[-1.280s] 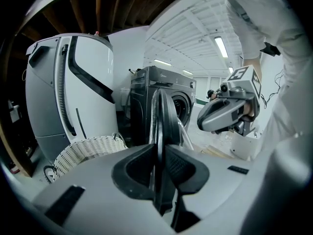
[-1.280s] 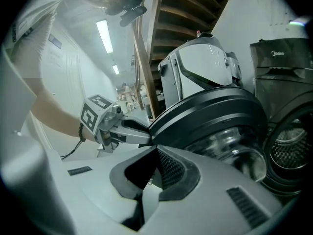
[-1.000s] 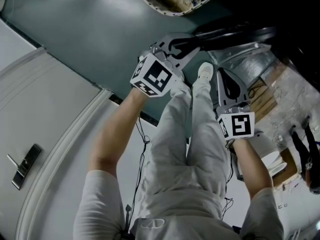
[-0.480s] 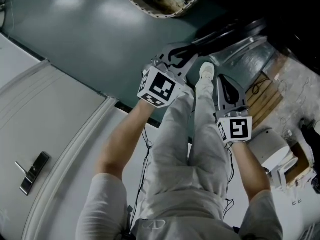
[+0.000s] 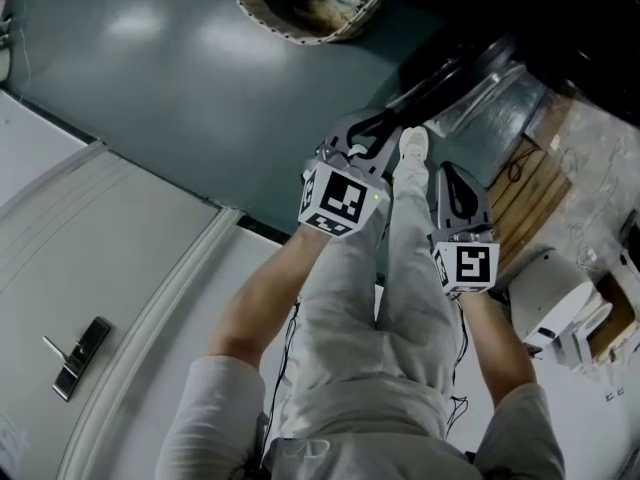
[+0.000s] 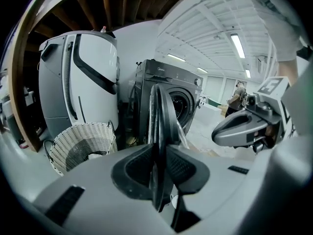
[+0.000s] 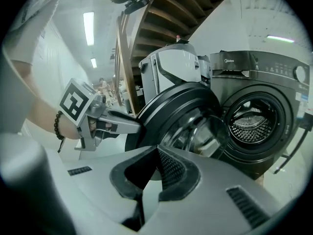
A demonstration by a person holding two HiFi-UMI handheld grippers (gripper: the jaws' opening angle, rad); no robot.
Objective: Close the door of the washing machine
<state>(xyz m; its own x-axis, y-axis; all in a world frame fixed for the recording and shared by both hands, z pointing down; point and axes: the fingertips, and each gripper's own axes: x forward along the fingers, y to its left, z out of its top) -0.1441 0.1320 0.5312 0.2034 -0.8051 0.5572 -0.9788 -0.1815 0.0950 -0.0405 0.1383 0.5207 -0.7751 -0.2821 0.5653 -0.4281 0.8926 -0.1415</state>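
The left gripper (image 6: 157, 155) has its jaws clamped on the rim of the open door (image 6: 162, 109). The right gripper (image 7: 155, 155) has its jaws closed and empty, the door just beyond them. A dark green floor (image 5: 200, 78) lies below, and a wicker basket (image 6: 80, 143) stands left of the left jaws. The lettering (image 7: 230, 60) on the washing machine (image 7: 261, 87) reads "Midea".

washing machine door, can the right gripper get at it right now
Probably yes: the door stands open just ahead of the right gripper with nothing between them. Its jaws are shut, so pushing looks easier than gripping.

A wicker basket (image 6: 80, 146) stands near the open door (image 6: 159, 111); bare floor (image 5: 180, 98) beside it
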